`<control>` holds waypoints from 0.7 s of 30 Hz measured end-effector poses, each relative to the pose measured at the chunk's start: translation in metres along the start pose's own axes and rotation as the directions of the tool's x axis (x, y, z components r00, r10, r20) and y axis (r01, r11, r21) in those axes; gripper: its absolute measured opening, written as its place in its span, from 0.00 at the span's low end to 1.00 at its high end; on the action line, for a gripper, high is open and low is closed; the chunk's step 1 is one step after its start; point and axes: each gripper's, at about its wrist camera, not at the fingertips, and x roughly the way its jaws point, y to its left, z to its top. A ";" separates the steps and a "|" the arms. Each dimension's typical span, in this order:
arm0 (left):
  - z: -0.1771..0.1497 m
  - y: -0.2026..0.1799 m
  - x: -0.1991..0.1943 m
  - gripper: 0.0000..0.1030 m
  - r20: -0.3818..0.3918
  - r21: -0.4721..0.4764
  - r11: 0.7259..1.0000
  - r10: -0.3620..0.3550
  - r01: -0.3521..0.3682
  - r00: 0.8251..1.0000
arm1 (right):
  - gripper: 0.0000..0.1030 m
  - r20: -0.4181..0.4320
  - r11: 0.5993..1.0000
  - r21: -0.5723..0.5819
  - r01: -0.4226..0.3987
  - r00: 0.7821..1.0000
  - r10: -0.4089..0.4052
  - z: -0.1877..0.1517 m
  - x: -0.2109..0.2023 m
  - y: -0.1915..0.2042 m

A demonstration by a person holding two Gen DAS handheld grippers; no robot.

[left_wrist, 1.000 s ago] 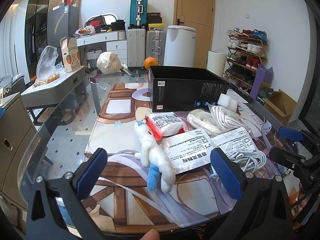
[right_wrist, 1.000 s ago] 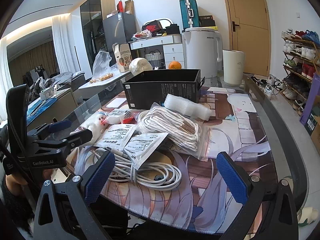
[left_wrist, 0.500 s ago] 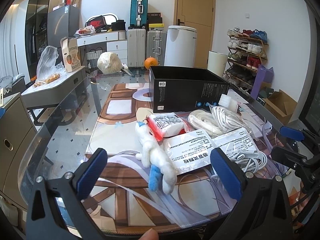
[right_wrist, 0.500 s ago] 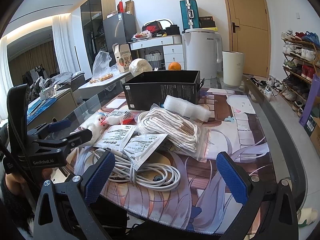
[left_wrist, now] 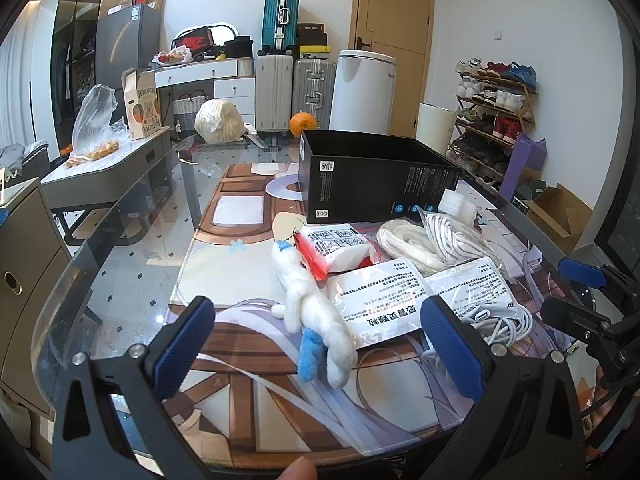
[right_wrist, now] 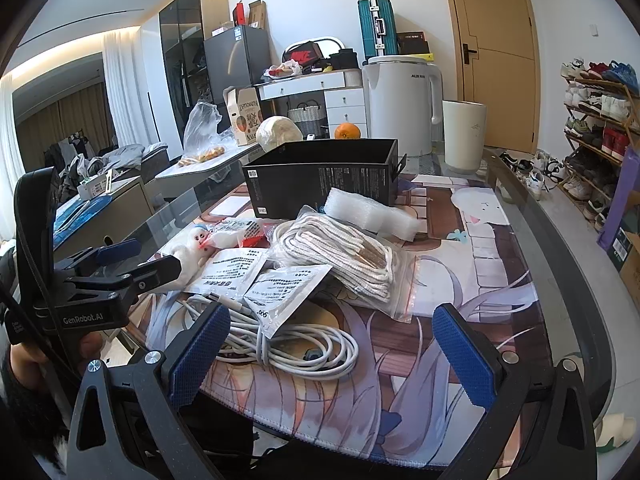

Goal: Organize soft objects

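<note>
A white plush toy (left_wrist: 310,304) with blue feet lies on the printed mat, just ahead of my open left gripper (left_wrist: 318,346). Beside it are a red-and-white packet (left_wrist: 340,249), two white printed pouches (left_wrist: 378,294), bagged white rope (right_wrist: 340,252) and a coiled white cable (right_wrist: 296,344). An open black box (left_wrist: 376,178) stands behind them, with a foam wrap piece (right_wrist: 368,216) next to it. My right gripper (right_wrist: 332,354) is open near the table's front edge, over the cable. Neither gripper holds anything.
The glass table (left_wrist: 120,264) has a curved edge at the left and front. An orange (left_wrist: 303,123) and a wrapped pale bundle (left_wrist: 219,121) sit at the far end. Suitcases, a white appliance and a shoe rack (left_wrist: 494,112) stand beyond.
Both views have shifted only slightly; the objects on the mat have not moved and both grippers have stayed open.
</note>
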 end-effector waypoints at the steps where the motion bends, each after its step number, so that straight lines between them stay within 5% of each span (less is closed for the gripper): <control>1: 0.000 0.000 0.000 1.00 0.001 0.001 1.000 0.001 -0.001 1.000 | 1.00 -0.001 1.000 -0.001 0.000 1.000 0.000 0.000 0.000 -0.001; 21: 0.006 0.001 0.004 1.00 0.000 0.029 0.999 0.028 -0.028 1.000 | 1.00 -0.002 1.000 -0.030 0.001 1.000 -0.001 0.007 0.005 0.001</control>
